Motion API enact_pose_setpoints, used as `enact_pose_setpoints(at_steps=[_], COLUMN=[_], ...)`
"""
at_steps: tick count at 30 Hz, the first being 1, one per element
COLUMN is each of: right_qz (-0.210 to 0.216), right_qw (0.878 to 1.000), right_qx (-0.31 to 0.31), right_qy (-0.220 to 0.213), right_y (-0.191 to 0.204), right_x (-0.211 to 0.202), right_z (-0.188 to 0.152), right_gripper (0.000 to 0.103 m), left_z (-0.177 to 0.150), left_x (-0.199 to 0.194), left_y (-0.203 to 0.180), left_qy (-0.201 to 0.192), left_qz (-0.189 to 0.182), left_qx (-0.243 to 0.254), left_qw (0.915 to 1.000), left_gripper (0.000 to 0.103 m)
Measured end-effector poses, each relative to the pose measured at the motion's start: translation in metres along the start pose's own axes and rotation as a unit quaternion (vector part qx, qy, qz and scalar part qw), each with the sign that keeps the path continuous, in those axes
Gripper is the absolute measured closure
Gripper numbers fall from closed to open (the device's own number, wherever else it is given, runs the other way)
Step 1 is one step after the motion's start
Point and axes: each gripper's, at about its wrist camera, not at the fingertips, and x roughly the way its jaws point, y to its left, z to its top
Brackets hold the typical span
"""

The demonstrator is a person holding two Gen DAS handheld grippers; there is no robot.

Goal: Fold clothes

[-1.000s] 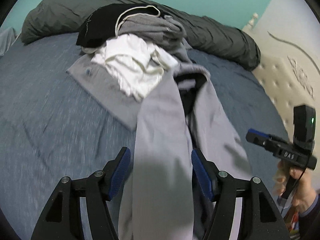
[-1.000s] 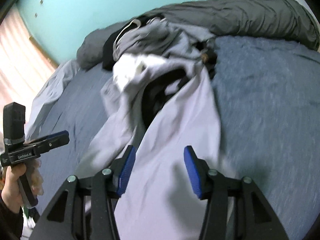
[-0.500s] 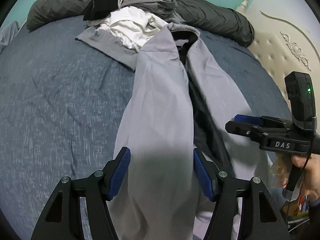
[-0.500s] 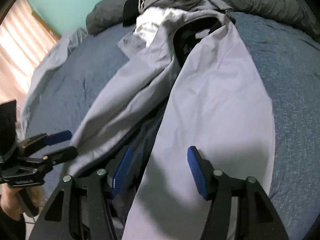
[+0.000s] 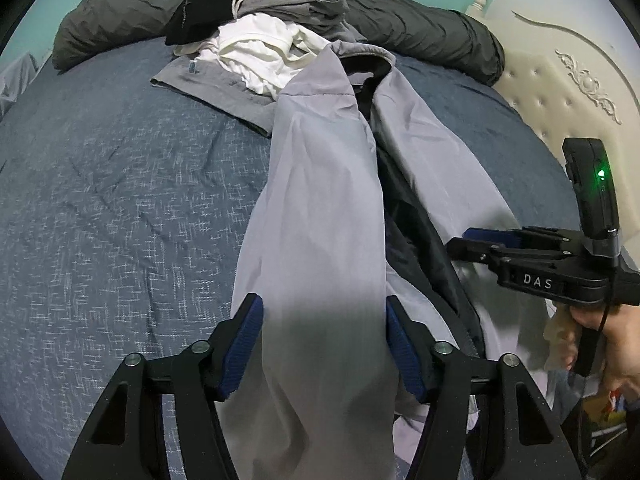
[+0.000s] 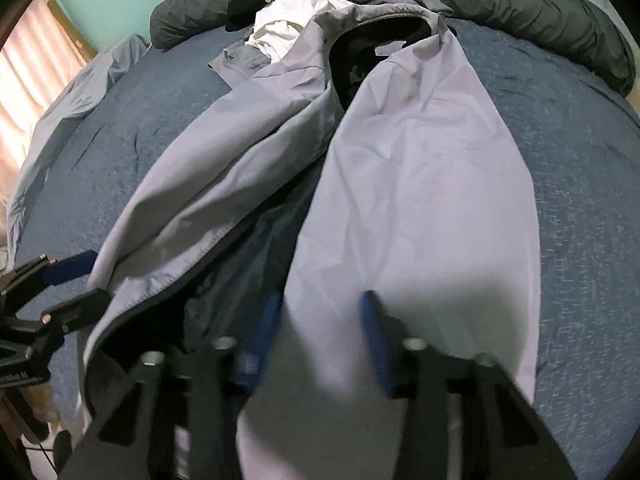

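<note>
- The pale grey jacket (image 5: pixel 320 184) lies stretched lengthwise down the blue bedspread (image 5: pixel 120 200), its front open so the dark lining (image 6: pixel 256 248) shows between the two panels. A second ago it was bunched and half-buried at the clothes pile (image 5: pixel 264 40); now it is drawn out long toward the foot of the bed, its collar just touching the pile's near edge.
- The left gripper (image 5: pixel 322 344) has one front panel running between its blue pads (image 5: pixel 244 344). The jaws stand as wide as the cloth, so whether they pinch it I cannot tell.
- The right gripper (image 6: pixel 320 344) is blurred with motion. The other panel passes between its fingers, which have come closer together than half a second ago, though a firm clamp cannot be made out.
- As I judge it, the jacket is now separated from the heap and being spread flat; it is not folded, and the panels would need closing over the lining.
- Behind the pile lies a dark rolled duvet (image 5: pixel 420 28), with a cream headboard (image 5: pixel 560 80) to the right.
</note>
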Motion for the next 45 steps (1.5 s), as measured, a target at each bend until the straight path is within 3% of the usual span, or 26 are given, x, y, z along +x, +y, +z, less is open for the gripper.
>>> enact_pose_setpoints(at_steps=[1,4,6,12,24,29,38,45], right_qz=[-0.003,-0.010,-0.015,-0.020,-0.086,-0.118,-0.162,-0.199], right_qw=[1.000,1.000,1.000,0.999,0.990,0.984,0.976,0.968], right_qx=[-0.003,-0.011,-0.016,-0.014,0.060,0.077,0.098,0.115], right_qy=[-0.001,-0.006,-0.008,-0.048,-0.099,-0.109,-0.107,-0.104], right_y=[-0.001,-0.005,-0.007,-0.034,-0.162,-0.195,-0.246,-0.287], right_x=[-0.001,-0.003,-0.005,-0.038,-0.113,-0.134,-0.139,-0.140], right_z=[-0.001,-0.004,-0.007,-0.002,0.003,0.007,0.024,0.037], right_gripper=[0.086,0.096,0.098,0.101,0.101,0.101,0.102,0.102], left_z=[0.000,-0.002,-0.003,-0.004,-0.002,0.013,0.037,0.057], left_x=[0.000,0.002,0.002,-0.006,-0.026,-0.036,-0.036,-0.039], left_y=[0.000,0.000,0.000,0.024,0.065,0.092,0.150,0.194], left_qy=[0.001,0.006,0.009,0.006,-0.009,-0.019,-0.008,-0.027], left_qz=[-0.001,0.000,0.002,0.005,0.026,0.045,0.085,0.121], left_qx=[0.001,0.010,0.014,-0.011,-0.042,-0.067,-0.098,-0.142], left_qw=[1.0000,0.9999,0.9999,0.9999,0.9988,0.9966,0.9915,0.9821], left_gripper=[0.049,0.068,0.082,0.098,0.099,0.102,0.102,0.101])
